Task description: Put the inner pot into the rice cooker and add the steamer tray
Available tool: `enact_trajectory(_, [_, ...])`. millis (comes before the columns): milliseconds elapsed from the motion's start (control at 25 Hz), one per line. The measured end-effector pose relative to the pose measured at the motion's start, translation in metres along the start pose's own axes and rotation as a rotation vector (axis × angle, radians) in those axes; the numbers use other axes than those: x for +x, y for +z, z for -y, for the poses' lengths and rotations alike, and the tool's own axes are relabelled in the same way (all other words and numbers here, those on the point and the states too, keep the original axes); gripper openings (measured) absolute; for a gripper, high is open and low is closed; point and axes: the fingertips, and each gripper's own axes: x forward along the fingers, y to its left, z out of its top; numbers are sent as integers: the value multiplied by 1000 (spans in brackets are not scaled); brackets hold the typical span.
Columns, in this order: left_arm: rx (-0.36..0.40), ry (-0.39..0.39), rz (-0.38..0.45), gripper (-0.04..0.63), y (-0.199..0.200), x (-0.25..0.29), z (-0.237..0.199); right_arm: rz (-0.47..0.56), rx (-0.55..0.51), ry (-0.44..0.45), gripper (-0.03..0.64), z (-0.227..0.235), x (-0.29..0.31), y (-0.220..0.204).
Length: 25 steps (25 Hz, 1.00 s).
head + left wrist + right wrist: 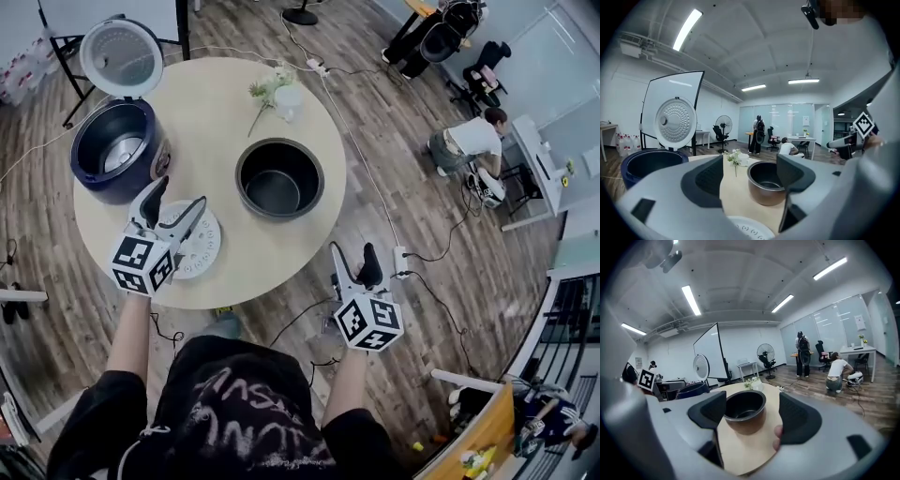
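The dark inner pot [279, 178] stands upright near the middle of the round table [244, 272]. Left of it is the dark blue rice cooker [120, 150] with its lid [120, 56] raised. A white perforated steamer tray [199, 251] lies flat at the table's near left. My left gripper [176, 204] hovers open over the tray, and past it the pot [768, 180] and cooker [647, 164] show ahead. My right gripper [352, 258] is open beyond the table's near right edge. It faces the pot [744, 409], which is framed between its empty jaws.
A small white vase with flowers [279, 94] stands at the table's far side. Cables [375, 187] run over the wooden floor on the right. A person crouches [469, 141] by a desk further right. A whiteboard [670, 112] stands behind the cooker.
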Motion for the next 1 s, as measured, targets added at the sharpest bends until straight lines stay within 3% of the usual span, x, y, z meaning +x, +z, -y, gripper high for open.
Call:
enact_trajectory(440, [-40,-63,-88,353,-21,66,-16,-92,47,-25,353,7,62,-9])
enact_trajectory(1000, [-78,-40,-234,353,-51,142,-4,-233,85,48,345,40,143,-31])
